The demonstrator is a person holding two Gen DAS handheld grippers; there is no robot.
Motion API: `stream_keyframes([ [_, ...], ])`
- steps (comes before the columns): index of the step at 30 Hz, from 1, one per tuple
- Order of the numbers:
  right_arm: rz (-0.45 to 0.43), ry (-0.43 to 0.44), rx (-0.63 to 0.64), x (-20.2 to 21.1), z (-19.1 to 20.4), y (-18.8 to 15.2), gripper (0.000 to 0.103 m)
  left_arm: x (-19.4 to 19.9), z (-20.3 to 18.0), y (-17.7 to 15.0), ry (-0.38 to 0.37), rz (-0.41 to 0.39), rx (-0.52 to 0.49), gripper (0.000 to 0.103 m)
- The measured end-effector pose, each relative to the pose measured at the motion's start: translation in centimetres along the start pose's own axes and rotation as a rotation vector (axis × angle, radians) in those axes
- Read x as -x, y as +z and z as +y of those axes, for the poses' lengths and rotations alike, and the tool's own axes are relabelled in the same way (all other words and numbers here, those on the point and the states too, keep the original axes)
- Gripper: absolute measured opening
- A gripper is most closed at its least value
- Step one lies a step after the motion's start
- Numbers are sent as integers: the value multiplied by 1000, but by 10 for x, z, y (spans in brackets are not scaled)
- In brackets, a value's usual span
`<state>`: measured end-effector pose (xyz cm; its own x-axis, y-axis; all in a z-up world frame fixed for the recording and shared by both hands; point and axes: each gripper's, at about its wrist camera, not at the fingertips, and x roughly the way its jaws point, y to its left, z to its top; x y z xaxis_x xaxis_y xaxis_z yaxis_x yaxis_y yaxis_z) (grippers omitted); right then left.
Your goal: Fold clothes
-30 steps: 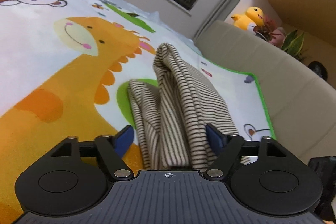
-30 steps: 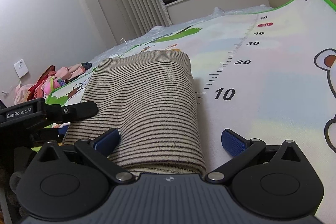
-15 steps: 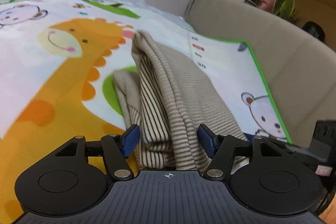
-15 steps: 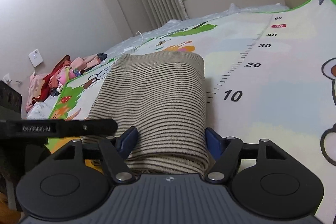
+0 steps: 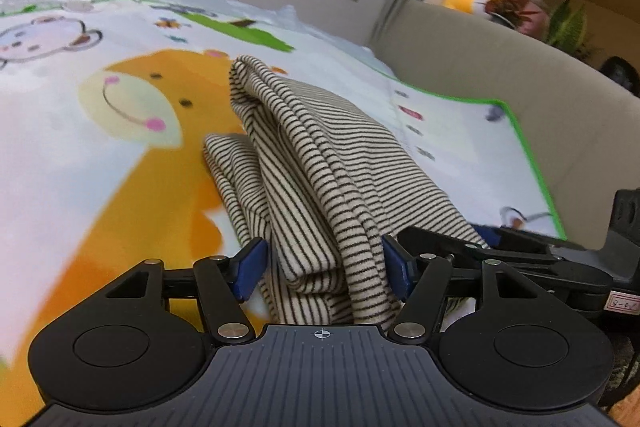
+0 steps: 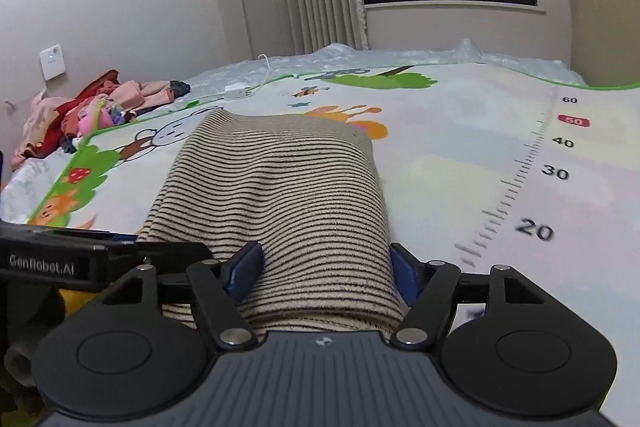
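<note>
My left gripper [image 5: 322,263] is closed on the striped garment [image 5: 320,163]: both blue pads press a bunched fold at lower centre of the left wrist view, cloth running up toward frame centre over the cartoon play mat [image 5: 100,131]. My right gripper [image 6: 326,269] also clamps the same garment [image 6: 276,195], a broad folded end filling the gap between its pads, lower centre of the right view. The left gripper's body shows at that view's left edge, just beside the cloth. A clothes pile [image 6: 80,111] sits mid-left, well apart.
</note>
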<state>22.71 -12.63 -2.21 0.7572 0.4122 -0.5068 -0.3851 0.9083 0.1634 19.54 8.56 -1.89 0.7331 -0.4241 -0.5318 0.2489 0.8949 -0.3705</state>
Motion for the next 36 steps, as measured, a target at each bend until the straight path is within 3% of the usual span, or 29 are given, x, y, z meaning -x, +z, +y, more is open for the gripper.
stream_keyframes([
  [4, -4, 6, -34, 4, -6, -8, 87, -6, 6, -1, 24, -26, 19, 74],
  [6, -4, 13, -60, 12, -11, -15, 103, 0, 5, -8, 39, -35, 37, 77],
  [11, 22, 5, -90, 32, -15, -29, 103, 19, -9, -31, 119, -75, 66, 87],
  [15, 128, -91, 33, 45, -4, -42, 103, 29, -37, -53, 236, -89, 22, 97],
  [19, 112, -219, 103, 68, -5, -58, 103, 30, -62, -72, 351, -89, -40, 103],
  [24, 89, -162, -36, 74, -33, -62, 103, 30, -92, -95, 495, -89, -117, 103],
  [36, 75, -141, -37, 76, -33, -64, 103, 31, -94, -102, 520, -120, -107, 103],
])
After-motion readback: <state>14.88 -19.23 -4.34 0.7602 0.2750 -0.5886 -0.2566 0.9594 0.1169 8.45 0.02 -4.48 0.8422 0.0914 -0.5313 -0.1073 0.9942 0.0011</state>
